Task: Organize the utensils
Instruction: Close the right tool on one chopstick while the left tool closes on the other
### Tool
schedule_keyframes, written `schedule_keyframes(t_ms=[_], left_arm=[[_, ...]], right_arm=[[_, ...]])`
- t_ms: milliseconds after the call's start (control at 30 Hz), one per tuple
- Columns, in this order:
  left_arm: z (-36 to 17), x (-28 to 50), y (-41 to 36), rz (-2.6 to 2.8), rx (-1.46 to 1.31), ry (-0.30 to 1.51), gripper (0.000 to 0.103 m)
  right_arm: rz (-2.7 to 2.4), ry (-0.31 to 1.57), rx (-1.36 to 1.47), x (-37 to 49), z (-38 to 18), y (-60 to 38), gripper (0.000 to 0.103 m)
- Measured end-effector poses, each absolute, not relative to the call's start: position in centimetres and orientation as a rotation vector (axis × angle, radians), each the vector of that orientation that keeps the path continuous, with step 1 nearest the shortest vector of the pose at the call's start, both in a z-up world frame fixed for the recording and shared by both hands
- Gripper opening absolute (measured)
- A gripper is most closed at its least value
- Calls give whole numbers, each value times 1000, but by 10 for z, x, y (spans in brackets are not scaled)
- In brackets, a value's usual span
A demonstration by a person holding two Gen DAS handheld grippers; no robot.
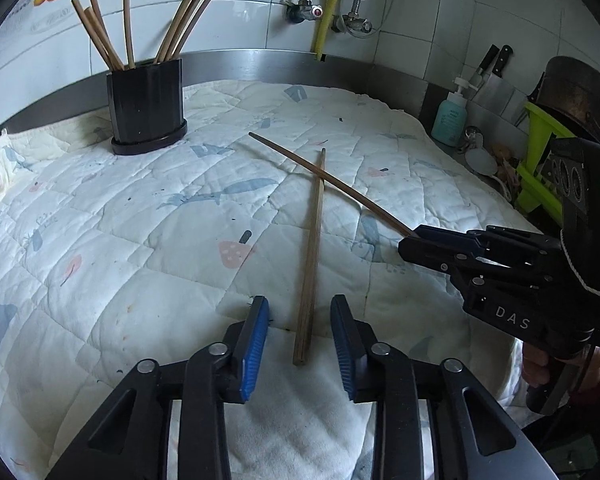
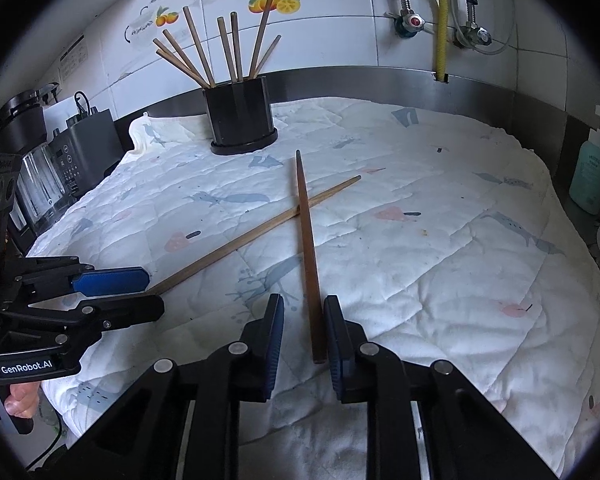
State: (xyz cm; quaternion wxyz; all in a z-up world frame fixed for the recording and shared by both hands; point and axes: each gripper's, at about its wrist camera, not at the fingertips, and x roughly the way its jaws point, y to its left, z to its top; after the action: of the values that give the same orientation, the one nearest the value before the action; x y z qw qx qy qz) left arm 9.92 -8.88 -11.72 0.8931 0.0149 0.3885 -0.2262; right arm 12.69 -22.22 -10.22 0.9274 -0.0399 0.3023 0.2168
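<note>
Two slim, square-cut wooden chopsticks lay crossed on the quilt (image 1: pixel 140 216). Your left claw (image 1: pixel 300 344) was spread around the pale chopstick (image 1: pixel 310 264); your right claw (image 2: pixel 304 336), part open, touched the darker chopstick (image 2: pixel 308 248). The ribbed black holder (image 1: pixel 147 108) stood behind.

Left wrist view: low over the quilted white cloth (image 1: pixel 140 220) on the desk, facing the tiled wall | Right wrist view: equally low, same heading, from the right | Shared: black oval chopstick holder (image 1: pixel 146 108) (image 2: pixel 240 114), two crossed wooden chopsticks (image 1: pixel 312 248) (image 2: pixel 308 240)
</note>
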Motion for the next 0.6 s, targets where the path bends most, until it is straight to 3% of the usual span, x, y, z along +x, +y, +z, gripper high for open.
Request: schedule_keyframes(t_ms=[100,233,333,600], left_arm=[[-118,96,-94,-448,65,783,27],[-120,93,-104,-426,123,760,10],[-120,91,-109,-419,141,751,9],[-98,90,-91,-445,52,727,7]], right_arm=[[442,602,-95,125,-104,-222,23],[421,579,-116,124,-105,-220,16],[410,572,-124,123,-104,-220,10],[413,551,-112,117,-87,-224,9]])
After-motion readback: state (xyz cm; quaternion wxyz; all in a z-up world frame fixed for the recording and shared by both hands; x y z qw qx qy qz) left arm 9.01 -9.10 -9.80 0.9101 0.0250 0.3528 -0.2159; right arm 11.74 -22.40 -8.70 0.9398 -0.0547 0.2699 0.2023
